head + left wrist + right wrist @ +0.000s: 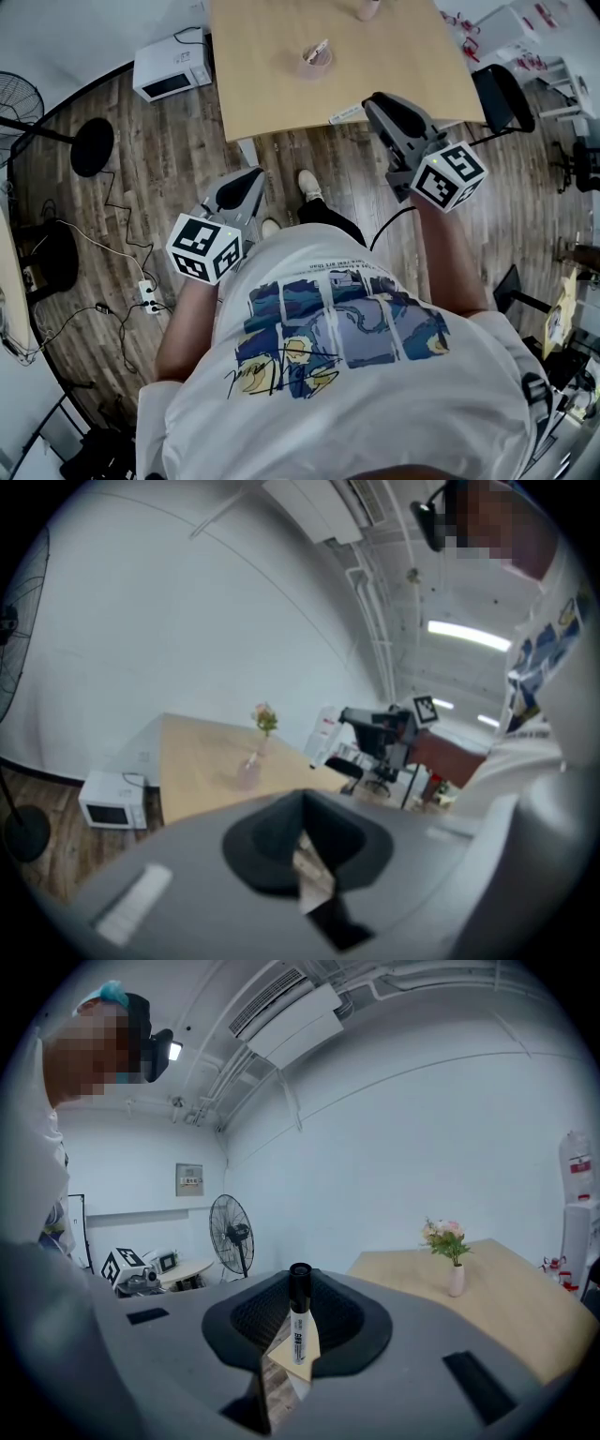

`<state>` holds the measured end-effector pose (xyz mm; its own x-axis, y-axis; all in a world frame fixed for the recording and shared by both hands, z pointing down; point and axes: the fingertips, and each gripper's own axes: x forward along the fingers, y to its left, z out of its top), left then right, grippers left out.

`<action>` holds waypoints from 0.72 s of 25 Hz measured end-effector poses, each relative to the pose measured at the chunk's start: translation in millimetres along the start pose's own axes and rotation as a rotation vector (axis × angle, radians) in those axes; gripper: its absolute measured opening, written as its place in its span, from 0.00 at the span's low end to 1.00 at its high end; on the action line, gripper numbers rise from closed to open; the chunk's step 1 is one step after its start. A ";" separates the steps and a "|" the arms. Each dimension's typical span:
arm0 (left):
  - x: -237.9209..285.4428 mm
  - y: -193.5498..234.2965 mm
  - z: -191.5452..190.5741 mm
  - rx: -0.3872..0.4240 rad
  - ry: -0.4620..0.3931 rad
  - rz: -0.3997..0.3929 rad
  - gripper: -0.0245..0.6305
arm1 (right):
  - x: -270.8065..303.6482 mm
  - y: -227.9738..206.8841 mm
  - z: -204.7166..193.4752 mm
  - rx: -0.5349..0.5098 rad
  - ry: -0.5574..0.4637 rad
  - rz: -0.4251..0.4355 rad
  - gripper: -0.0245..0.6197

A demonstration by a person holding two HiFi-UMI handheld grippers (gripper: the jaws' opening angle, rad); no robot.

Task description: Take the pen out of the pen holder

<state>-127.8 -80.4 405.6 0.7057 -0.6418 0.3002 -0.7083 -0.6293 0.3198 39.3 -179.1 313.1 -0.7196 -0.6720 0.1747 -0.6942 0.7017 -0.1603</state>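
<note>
A marker pen (299,1302) with a white body and a black cap stands upright between the jaws of my right gripper (297,1349), which is shut on it. In the head view the right gripper (380,103) hovers at the near edge of the wooden table (272,84), and the pen itself cannot be made out there. The round, pale pen holder (316,62) stands on the table beyond it, with something slim still inside. My left gripper (247,181) hangs lower, short of the table. Its jaws (302,841) meet with nothing between them.
A small vase with pink flowers (451,1258) stands farther back on the table. A white microwave (172,71) sits on the wooden floor left of the table, with a standing fan (232,1234), cables and a power strip (147,296) farther left. Black chairs (502,94) stand at the right.
</note>
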 end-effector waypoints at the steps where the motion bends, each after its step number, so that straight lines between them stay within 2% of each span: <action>1: 0.2 0.3 -0.5 -0.001 0.002 0.000 0.05 | 0.4 -0.2 -0.4 0.000 0.002 0.000 0.13; 18: 16.3 3.0 7.5 0.013 0.007 -0.014 0.05 | 4.6 -14.8 1.6 -0.010 0.024 0.001 0.13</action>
<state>-118.6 -96.1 404.7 0.7158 -0.6296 0.3021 -0.6983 -0.6439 0.3127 46.3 -193.0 314.7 -0.7194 -0.6658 0.1976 -0.6935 0.7045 -0.1510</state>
